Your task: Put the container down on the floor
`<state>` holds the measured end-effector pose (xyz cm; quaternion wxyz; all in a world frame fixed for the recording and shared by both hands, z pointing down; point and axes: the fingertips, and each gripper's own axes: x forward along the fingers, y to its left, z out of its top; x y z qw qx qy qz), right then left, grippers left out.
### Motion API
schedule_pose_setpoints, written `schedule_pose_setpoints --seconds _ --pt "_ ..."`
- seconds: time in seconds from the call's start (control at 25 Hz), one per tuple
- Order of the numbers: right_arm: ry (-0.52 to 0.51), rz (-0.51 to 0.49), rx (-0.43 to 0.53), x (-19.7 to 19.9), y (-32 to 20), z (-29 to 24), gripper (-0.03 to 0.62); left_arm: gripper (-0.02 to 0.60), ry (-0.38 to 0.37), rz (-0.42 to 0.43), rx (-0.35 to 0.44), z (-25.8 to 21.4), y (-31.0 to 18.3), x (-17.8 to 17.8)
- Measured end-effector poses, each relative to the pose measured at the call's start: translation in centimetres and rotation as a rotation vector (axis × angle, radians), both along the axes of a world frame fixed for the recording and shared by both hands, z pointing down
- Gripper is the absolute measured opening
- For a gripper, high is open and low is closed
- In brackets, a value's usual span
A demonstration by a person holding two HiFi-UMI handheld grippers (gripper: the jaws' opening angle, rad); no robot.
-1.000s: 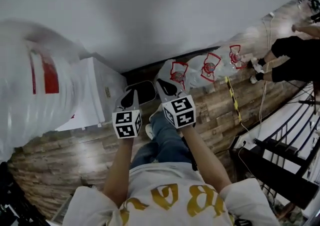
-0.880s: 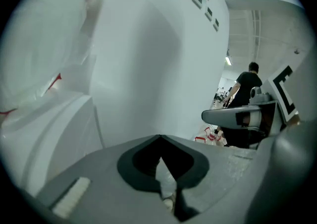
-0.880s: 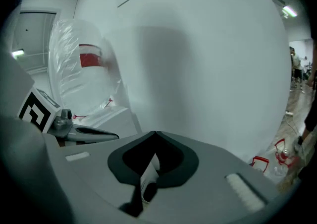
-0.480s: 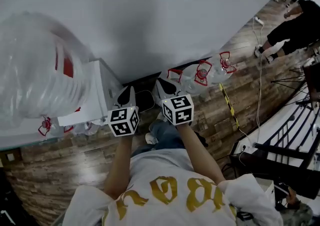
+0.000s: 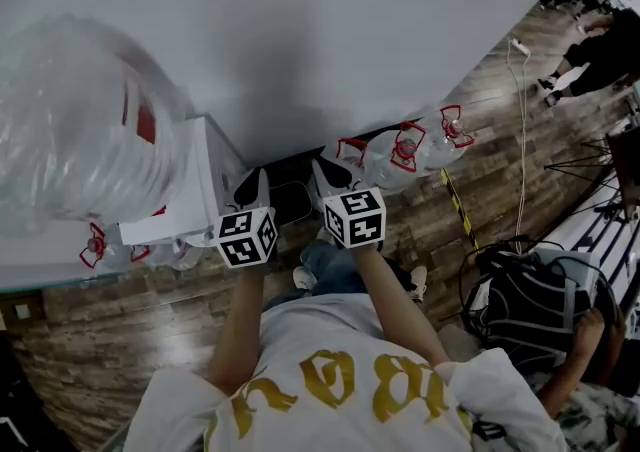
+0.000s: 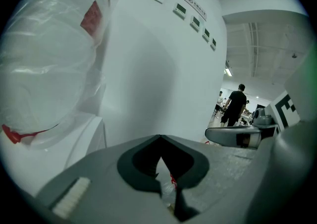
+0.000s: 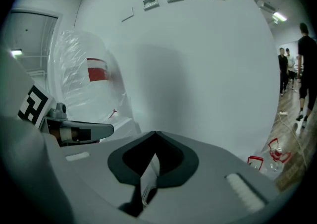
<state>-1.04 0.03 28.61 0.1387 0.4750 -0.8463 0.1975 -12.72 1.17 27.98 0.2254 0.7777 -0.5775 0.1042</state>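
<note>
Container down by the wall, both tools empty
At centre frame the left gripper and right gripper hang side by side, each with jaws closed tip to tip on nothing; the dark container shows between them at the wall's foot, a white box just left

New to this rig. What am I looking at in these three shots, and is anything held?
No robot: a person holds a two-jaw gripper in each hand. The head view looks down from their head. The other two views ride on the left gripper and right gripper, looking along the jaws; both pairs look shut, nothing clearly held. A large plastic-wrapped container stands on a white unit. Wrapped jugs sit on the wood floor by the wall.
</note>
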Motion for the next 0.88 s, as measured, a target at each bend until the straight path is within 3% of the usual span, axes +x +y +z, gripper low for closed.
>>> schedule_pose_setpoints --seconds 0.88 --pt "-0.033 -0.021 -0.030 -0.6 -0.2 1.1 0.028 0.000 -0.010 -0.046 -0.017 1.0 -0.5 -0.9"
